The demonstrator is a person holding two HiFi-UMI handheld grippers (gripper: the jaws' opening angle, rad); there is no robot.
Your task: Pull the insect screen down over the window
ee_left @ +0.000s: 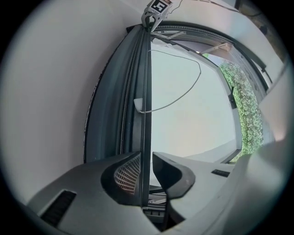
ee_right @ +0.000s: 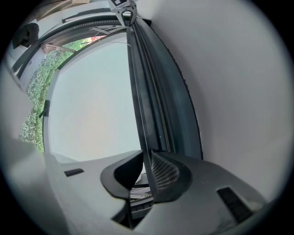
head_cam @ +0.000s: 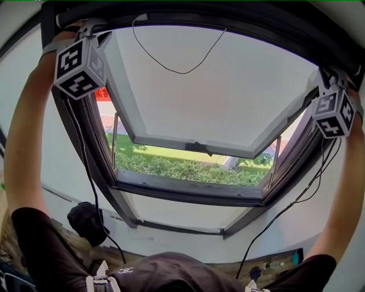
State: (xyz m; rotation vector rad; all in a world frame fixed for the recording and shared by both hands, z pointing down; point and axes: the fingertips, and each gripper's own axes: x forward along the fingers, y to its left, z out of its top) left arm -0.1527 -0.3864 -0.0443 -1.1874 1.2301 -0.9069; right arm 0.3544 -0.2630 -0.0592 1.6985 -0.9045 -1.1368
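Left gripper, held overhead, is closed on the slim dark pull bar of the insect screen. The bar runs between its jaws with the ribbed pad against it. Right gripper is clamped on the same bar at the opposite end.

Bar location: hard up against the dark housing at the head of the window.

Progress, as judged: grip is taken at both ends, but no screen is drawn. The opening is uncovered, and the green hedge shows plainly beneath the white-glazed sash, which is swung outward at its foot. The whole downward travel remains, to the dark lower frame rail.

Clearances:
- The dark side channel and its opposite flank the path closely, so the bar should stay level.
- A thin black cord loop hangs slack from the top across the upper pane.
- A black bundled object sits on the ledge below the frame, apparently clear of the travel.
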